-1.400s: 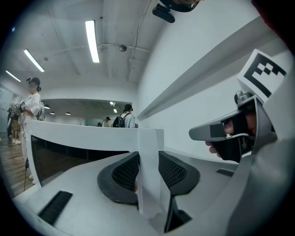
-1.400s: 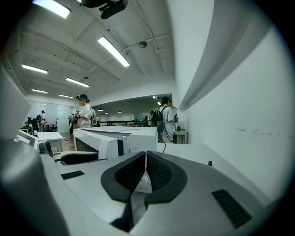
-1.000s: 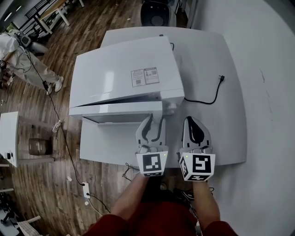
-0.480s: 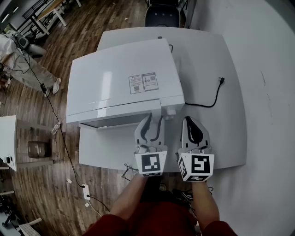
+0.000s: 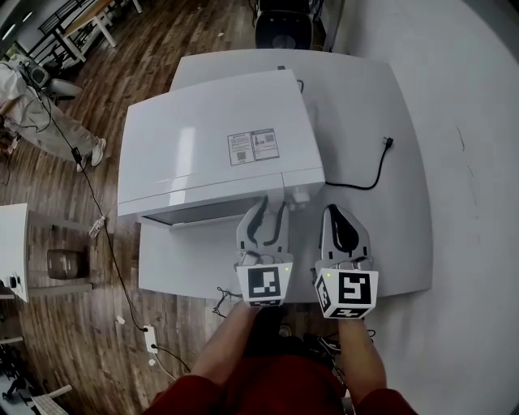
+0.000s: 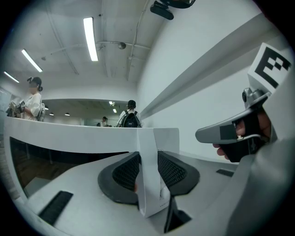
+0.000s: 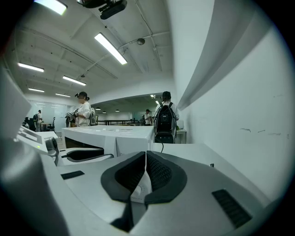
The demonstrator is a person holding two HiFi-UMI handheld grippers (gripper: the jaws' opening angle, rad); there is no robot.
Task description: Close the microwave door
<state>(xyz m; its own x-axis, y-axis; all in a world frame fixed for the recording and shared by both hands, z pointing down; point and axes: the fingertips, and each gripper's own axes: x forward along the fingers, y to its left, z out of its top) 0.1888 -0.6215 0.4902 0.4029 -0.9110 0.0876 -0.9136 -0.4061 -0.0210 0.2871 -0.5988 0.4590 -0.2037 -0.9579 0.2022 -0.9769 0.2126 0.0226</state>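
The white microwave (image 5: 211,138) stands on the white table (image 5: 389,243). Its door (image 5: 195,200) lies almost flush against the front, with a thin dark gap along it. My left gripper (image 5: 273,203) holds the door's right edge. In the left gripper view that white edge (image 6: 148,184) stands between the dark pads (image 6: 124,173), which touch it on both sides while the jaws are closing. My right gripper (image 5: 333,209) hovers just right of the microwave's front corner, shut and with nothing in it; its pads (image 7: 159,173) meet in the right gripper view.
A black power cord with its plug (image 5: 369,174) lies on the table to the right of the microwave. A dark chair (image 5: 284,24) stands behind the table. A person (image 5: 40,105) is on the wooden floor at far left, near a small white stand (image 5: 12,235).
The door has swung from standing ajar at an angle to nearly flush with the microwave's front. My left gripper went with its right edge. The right gripper has stayed put.
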